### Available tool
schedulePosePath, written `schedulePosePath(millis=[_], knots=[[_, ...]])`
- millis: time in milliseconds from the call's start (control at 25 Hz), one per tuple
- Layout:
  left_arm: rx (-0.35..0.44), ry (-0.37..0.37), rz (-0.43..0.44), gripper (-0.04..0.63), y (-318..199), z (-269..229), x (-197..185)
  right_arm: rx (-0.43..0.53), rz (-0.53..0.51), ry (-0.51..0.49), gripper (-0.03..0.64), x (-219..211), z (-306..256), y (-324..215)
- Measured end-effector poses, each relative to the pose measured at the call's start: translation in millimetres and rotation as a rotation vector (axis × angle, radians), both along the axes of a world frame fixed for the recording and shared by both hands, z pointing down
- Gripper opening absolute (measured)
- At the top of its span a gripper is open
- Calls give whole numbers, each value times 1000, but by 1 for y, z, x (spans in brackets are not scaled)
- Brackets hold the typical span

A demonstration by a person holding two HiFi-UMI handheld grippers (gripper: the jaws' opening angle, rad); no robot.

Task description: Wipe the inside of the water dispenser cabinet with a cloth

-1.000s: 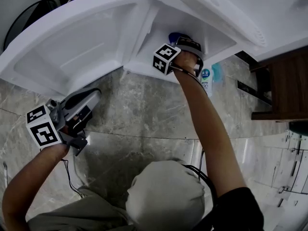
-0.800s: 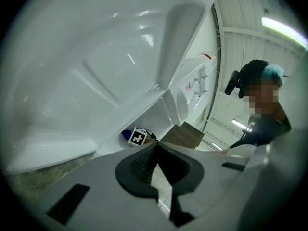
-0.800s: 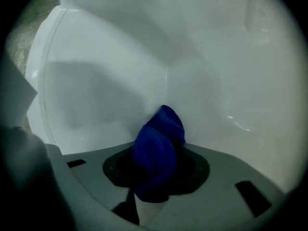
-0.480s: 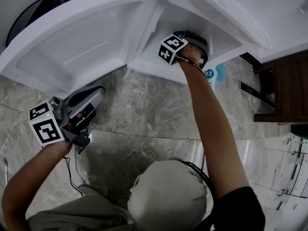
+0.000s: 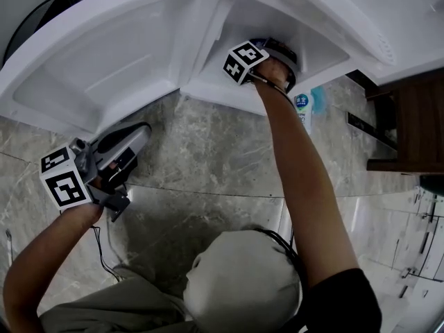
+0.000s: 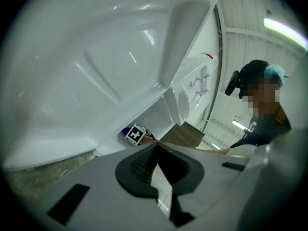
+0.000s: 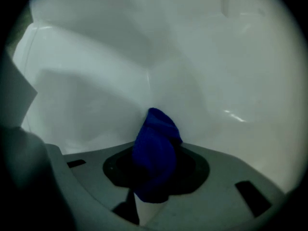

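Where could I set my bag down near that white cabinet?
The marble floor between the open door, the left gripper and the outstretched arm is bare. The cabinet compartment is crowded: the right gripper with its blue cloth is inside it. A bottle occupies the strip beside the wooden furniture.

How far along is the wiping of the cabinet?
Done: door open, cloth clamped in the right gripper. In hand: the cloth is at an inner corner of the cabinet. Left: what is already wiped does not show; the left gripper is shut, empty, outside.
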State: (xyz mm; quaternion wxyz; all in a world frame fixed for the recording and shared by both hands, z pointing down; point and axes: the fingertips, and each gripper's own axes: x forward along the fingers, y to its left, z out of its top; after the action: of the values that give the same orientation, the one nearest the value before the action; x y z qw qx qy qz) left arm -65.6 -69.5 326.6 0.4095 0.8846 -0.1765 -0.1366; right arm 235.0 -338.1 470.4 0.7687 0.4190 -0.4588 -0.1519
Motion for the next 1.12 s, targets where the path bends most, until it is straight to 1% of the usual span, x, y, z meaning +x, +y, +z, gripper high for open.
schedulePosePath(millis=[80,160,320,400,520,600,640,720,800,880,960,1000,1080,1120], knots=[[4,0,-6,6,1,-2,-3,8,25,-17,121,0,-2,-9],[5,-1,-13,6,2,-2,-7,6,27,-17,119,0,-3,-11],[-2,2,-18,7,4,-1,-9,13,-75,-24,118,-5,0,0],[10,-1,-16,6,2,-3,-9,32,-101,-72,120,-13,-4,8],[21,-3,-18,6,1,-6,-8,44,-96,-158,120,-25,-8,33],[31,-10,-8,8,2,-8,-5,62,-83,-238,120,-36,-10,56],[37,-15,-2,7,3,-9,-3,82,-74,-297,120,-43,-13,67],[46,-24,7,8,3,-10,1,133,-58,-447,121,-62,-27,88],[57,-35,21,7,4,-11,4,178,-45,-644,121,-84,-46,110],[74,-47,31,8,5,-16,5,198,-61,-881,121,-110,-67,134],[101,-59,28,8,4,-22,3,216,-116,-1114,123,-133,-89,157],[118,-69,24,6,3,-25,3,225,-152,-1215,123,-143,-102,167],[149,-88,13,7,-3,-32,1,247,-237,-1370,122,-158,-131,185],[163,-91,7,8,-6,-36,2,268,-284,-1422,122,-164,-148,193]])
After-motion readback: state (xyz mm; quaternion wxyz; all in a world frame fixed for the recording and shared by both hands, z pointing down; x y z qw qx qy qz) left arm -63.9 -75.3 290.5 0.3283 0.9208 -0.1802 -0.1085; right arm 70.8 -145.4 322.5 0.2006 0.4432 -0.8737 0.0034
